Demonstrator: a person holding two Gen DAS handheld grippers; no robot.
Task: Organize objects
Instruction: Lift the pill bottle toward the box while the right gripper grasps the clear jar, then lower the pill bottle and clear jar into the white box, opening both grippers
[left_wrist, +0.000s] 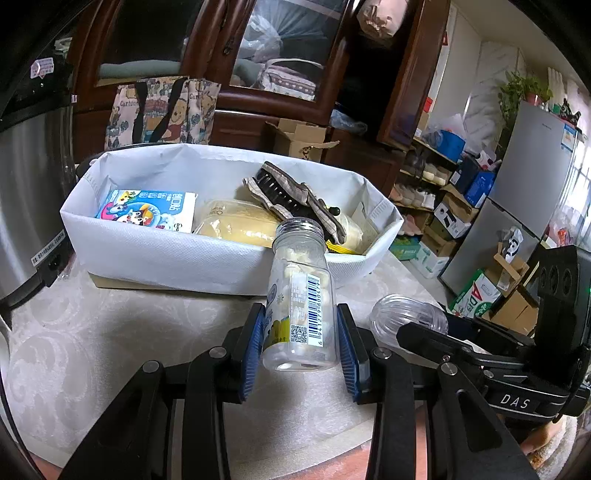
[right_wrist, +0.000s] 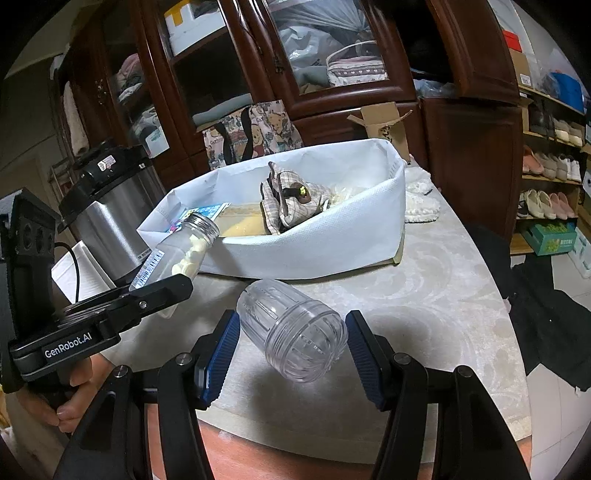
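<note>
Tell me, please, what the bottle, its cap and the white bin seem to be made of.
The bottle looks like clear, glossy plastic: the white pieces inside show through its wall. The cap also looks like clear, ribbed hard plastic. The white bin seems to be soft, matte non-woven fabric or paper-like sheet, as its rim folds and creases.

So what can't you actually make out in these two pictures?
- Left wrist view: the small print on the bottle label is too small to read.
- Both views: what lies under the checked cloth in the white basket is covered.
- Right wrist view: the blue carton is mostly hidden by the bottle and the basket wall.
</note>
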